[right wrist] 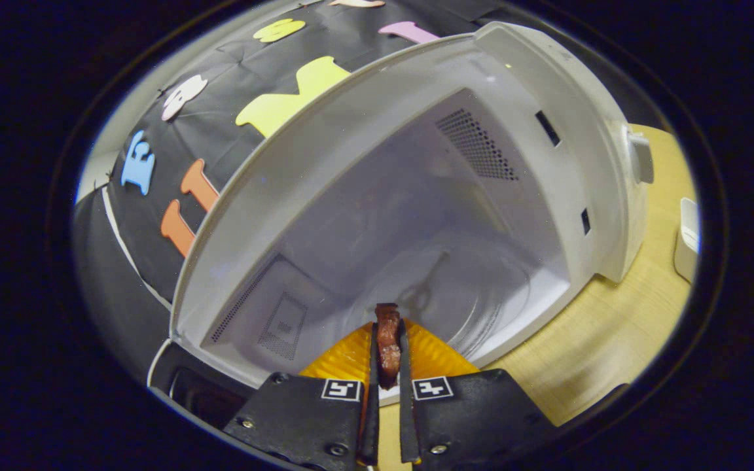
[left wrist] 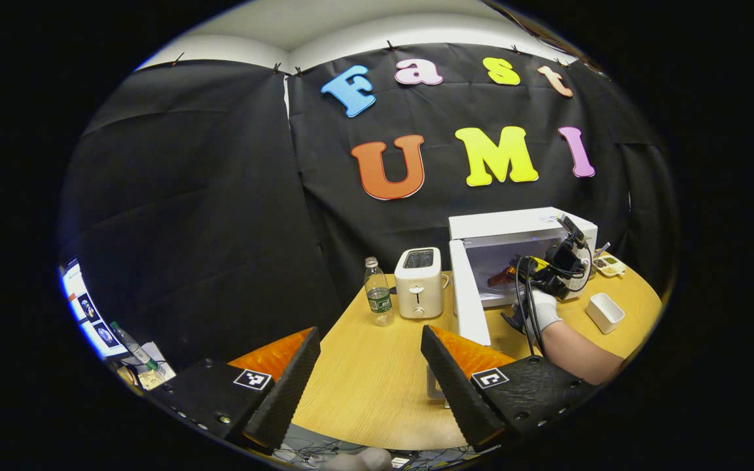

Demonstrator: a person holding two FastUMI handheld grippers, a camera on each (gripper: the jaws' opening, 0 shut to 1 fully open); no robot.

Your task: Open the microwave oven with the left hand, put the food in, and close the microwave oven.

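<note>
The microwave [left wrist: 521, 226] stands open on the bench [left wrist: 377, 379], its door [left wrist: 468, 294] swung out toward the left gripper [left wrist: 370, 373]. That gripper hangs back over the near bench edge with its fingers spread wide and nothing between them. Ahead of it stand a bottle [left wrist: 378, 291] and a toaster [left wrist: 419, 282], side by side. Beyond the door, the right gripper [right wrist: 387, 356], held by a gloved hand [left wrist: 537, 307], reaches into the oven's mouth. Its fingers are nearly together, pinching a dark reddish piece of food [right wrist: 388, 343] that juts past the tips over the oven floor [right wrist: 482, 294]. A small white tub [left wrist: 605, 311] sits to its right.
</note>
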